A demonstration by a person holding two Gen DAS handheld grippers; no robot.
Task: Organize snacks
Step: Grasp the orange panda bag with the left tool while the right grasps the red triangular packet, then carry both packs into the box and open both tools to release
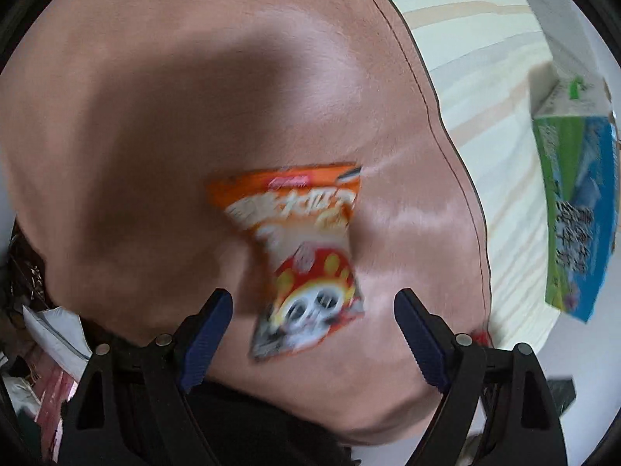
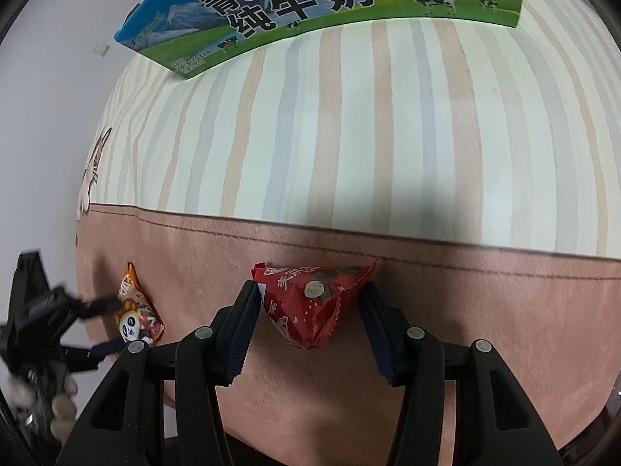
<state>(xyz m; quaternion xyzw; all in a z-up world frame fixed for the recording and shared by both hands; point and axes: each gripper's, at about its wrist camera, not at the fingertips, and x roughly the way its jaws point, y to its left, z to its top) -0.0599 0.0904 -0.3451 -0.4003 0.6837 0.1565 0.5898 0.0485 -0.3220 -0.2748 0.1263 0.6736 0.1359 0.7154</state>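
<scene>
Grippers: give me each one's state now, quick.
Left gripper: open, straddling the orange snack packet.
Right gripper: shut on the red snack packet.

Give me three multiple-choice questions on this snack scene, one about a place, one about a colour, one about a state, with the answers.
1. Where does the milk carton lie?
A. on the striped cloth
B. on the pink cloth
C. in the left tongs

2. What colour is the triangular snack packet between the right tongs?
A. green
B. red
C. white

3. How do the left tongs stand around the orange panda packet?
A. clamped shut on it
B. open
C. out of view

Answers: 1 A, the carton sits on the stripes; 2 B, its wrapper is red; 3 B, gaps show on both sides.
</scene>
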